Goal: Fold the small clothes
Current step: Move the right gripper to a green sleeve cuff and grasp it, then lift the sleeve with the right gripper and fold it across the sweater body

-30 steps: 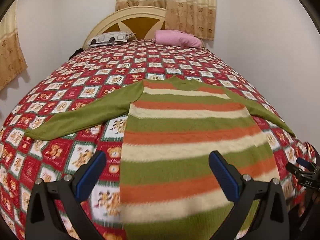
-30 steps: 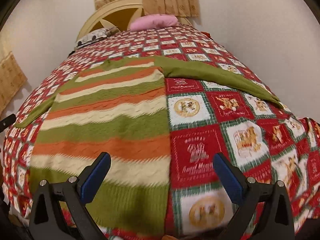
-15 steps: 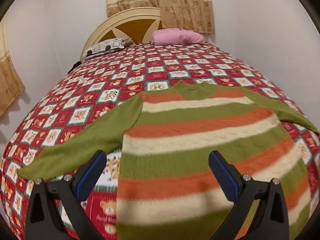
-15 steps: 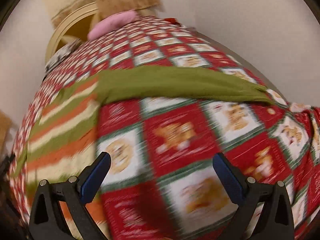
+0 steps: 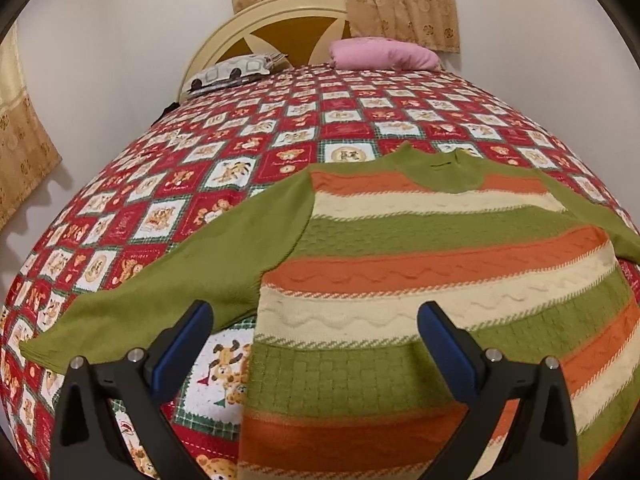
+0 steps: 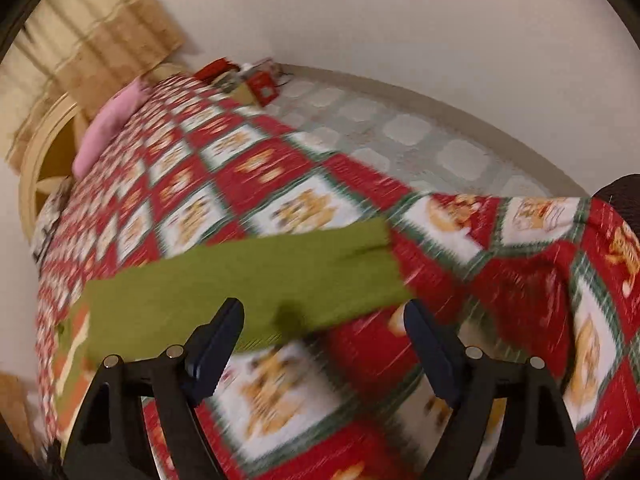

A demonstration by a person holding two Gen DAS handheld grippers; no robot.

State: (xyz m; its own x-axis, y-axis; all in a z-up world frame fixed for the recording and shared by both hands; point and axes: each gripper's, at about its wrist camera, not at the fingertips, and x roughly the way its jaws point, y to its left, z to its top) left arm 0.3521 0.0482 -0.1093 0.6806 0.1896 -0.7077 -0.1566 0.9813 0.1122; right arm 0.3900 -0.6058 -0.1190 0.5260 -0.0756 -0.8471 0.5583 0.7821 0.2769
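Note:
A striped sweater in green, orange and cream lies flat on the bed, neck toward the headboard, both green sleeves spread out. My left gripper is open and empty above the sweater's left armpit, where its left sleeve meets the body. My right gripper is open and empty just above the right sleeve, near its cuff end. The right wrist view is blurred by motion.
The bed has a red patchwork bedspread. A pink pillow and a patterned pillow lie by the headboard. Beyond the bed's right edge are tiled floor and a wall.
My left gripper moved forward over the sweater toward the left armpit. My right gripper swung right and forward from the sweater's hem to the right sleeve's cuff end.

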